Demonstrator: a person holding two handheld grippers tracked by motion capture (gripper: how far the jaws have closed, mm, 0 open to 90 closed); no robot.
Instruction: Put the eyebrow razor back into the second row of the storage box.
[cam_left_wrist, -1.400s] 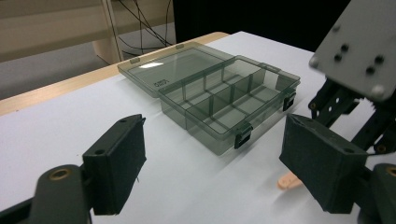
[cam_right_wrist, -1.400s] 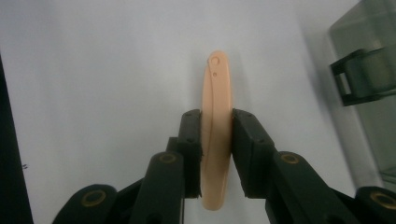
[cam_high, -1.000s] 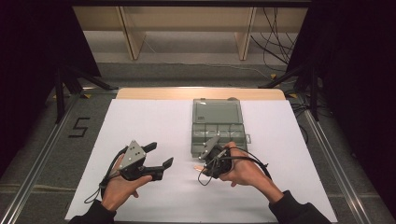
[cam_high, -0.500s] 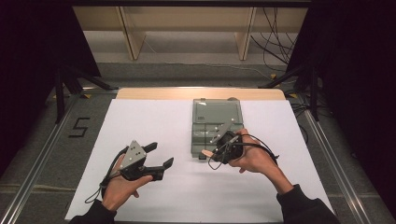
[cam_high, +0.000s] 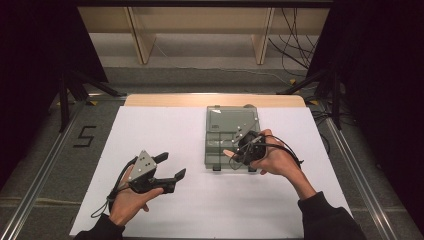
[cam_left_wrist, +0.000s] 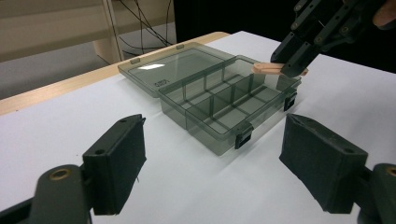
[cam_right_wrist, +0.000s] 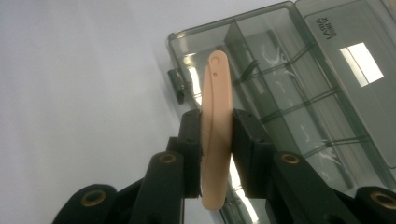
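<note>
The box (cam_high: 231, 136), a smoky clear organizer with its lid laid open flat behind it, sits on the white table (cam_high: 165, 130) directly under and ahead of the right gripper (cam_high: 239, 149). That gripper's jaws are clamped on a flat peach stick (cam_right_wrist: 215, 126), held on edge above the box's near compartments. The left gripper (cam_high: 169, 167) hovers over bare table well to the box's left, jaws spread wide, holding nothing.
</note>
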